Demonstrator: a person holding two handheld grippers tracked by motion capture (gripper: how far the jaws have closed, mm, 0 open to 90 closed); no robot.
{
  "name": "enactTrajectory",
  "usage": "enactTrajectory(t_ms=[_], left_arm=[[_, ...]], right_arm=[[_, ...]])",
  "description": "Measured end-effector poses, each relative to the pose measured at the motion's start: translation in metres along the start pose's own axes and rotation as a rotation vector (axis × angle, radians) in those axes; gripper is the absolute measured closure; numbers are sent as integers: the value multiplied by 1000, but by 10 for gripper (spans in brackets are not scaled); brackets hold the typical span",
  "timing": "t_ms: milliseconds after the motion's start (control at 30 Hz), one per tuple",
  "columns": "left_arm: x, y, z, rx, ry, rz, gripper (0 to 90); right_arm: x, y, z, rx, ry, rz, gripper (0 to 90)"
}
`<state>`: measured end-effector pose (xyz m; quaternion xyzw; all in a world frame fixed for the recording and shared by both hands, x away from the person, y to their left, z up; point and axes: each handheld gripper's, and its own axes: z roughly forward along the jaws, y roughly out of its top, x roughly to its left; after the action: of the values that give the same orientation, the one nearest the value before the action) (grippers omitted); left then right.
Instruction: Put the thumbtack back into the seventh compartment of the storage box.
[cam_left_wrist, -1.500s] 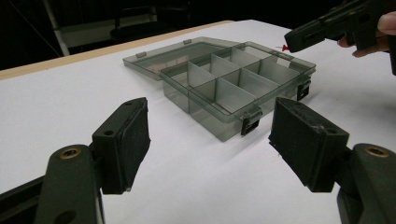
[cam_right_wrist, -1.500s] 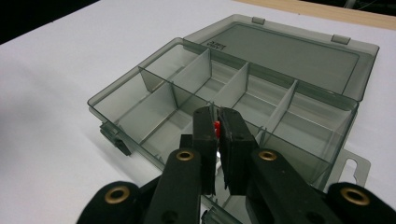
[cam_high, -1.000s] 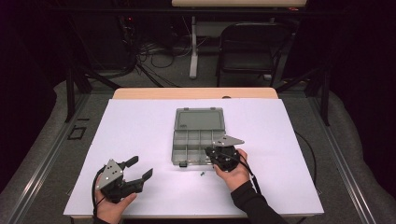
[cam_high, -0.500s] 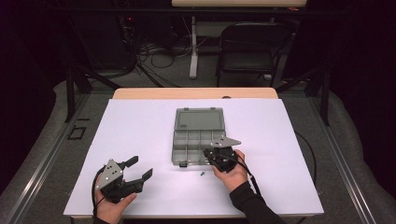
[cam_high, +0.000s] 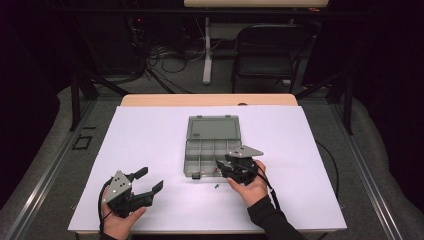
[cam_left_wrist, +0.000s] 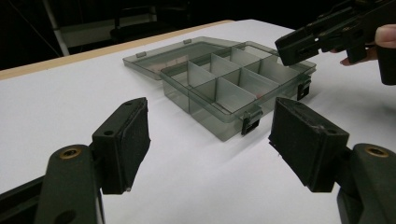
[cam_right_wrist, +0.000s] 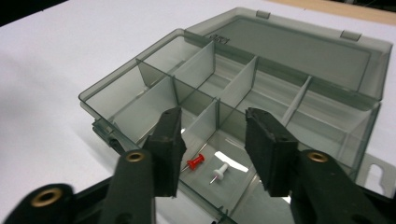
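Note:
A clear grey compartment box (cam_high: 189, 150) lies open at the table's middle, its lid (cam_high: 213, 127) folded flat behind. My right gripper (cam_high: 221, 168) hovers over the box's front right compartment. Its jaws have just been opening, and they stand open (cam_right_wrist: 212, 128) with nothing between the pads. Below them, on that compartment's floor, lie a red pushpin (cam_right_wrist: 196, 162) and a white pushpin (cam_right_wrist: 219, 172). My left gripper (cam_high: 151, 180) rests open near the table's front left, apart from the box (cam_left_wrist: 205, 100), its pads (cam_left_wrist: 128, 140) empty.
A small dark pin (cam_high: 216, 186) lies on the white table sheet (cam_high: 150, 130) just in front of the box. The box's other compartments look empty. A chair (cam_high: 265, 45) and cables stand beyond the far edge.
The right gripper has shifted slightly at the box's front edge. The left gripper has stayed where it was.

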<state>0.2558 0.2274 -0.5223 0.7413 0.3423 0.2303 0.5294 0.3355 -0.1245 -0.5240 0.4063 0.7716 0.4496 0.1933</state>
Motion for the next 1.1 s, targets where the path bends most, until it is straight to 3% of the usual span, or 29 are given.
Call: enactTrajectory(t_ms=[467, 733, 1100], left_arm=[[0, 0, 0, -1, 0, -1, 281], [0, 0, -1, -2, 4, -1, 281], [-1, 0, 0, -2, 1, -2, 281]], right_arm=[[7, 2, -11, -46, 9, -33, 423], [14, 1, -29, -63, 27, -66, 402], [25, -14, -45, -72, 52, -97, 386]])
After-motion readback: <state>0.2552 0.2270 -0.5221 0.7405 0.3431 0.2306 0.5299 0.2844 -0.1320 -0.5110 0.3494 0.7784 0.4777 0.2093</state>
